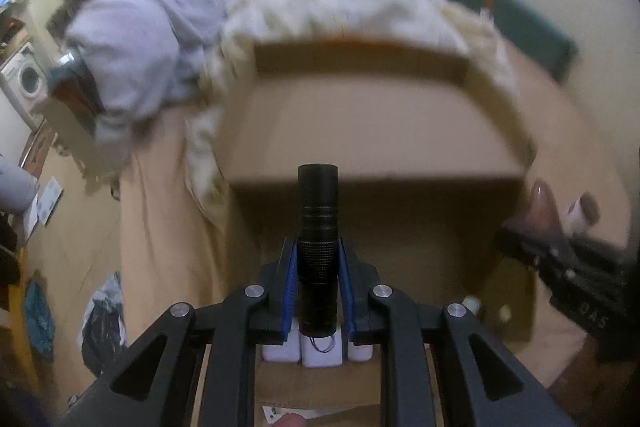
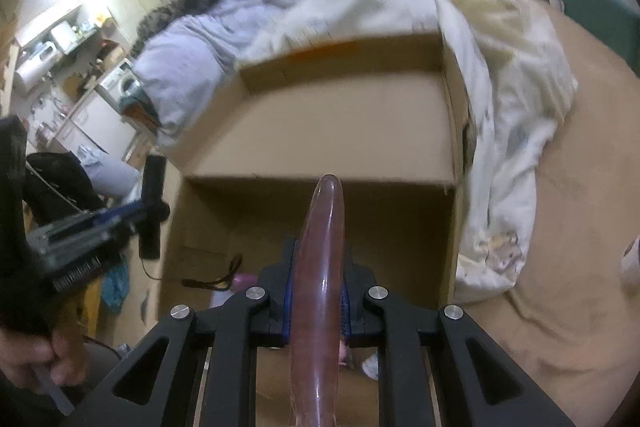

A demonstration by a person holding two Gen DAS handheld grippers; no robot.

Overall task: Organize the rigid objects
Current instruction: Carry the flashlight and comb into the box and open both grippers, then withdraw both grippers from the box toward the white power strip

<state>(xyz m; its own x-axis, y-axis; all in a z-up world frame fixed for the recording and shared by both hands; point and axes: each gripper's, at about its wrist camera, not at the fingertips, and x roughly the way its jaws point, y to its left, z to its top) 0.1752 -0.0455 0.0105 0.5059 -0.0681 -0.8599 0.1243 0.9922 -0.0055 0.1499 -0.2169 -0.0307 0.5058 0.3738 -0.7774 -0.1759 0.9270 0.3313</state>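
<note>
**Knurled black, glossy pink, matt cardboard**

My left gripper [image 1: 318, 259] clamps a black flashlight [image 1: 318, 247], matt, with fine knurling and ribbed rings on its barrel. My right gripper [image 2: 320, 267] pinches a translucent pinkish plastic piece [image 2: 322, 267], smooth, glossy, catching highlights. My fingers look like matt black plastic with ridged blue pads [image 1: 291, 283] and bright metal pins. The open cardboard box [image 1: 380, 131] is dull brown. Tan bedsheet [image 1: 160, 227]: soft, creased cloth. At the box's far edge, a rumpled white duvet [image 2: 500, 99].

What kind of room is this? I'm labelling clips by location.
Probably a small studio flat: a bed with rumpled bedding holds the cardboard box, and a washing machine and kitchen counter stand behind.
</note>
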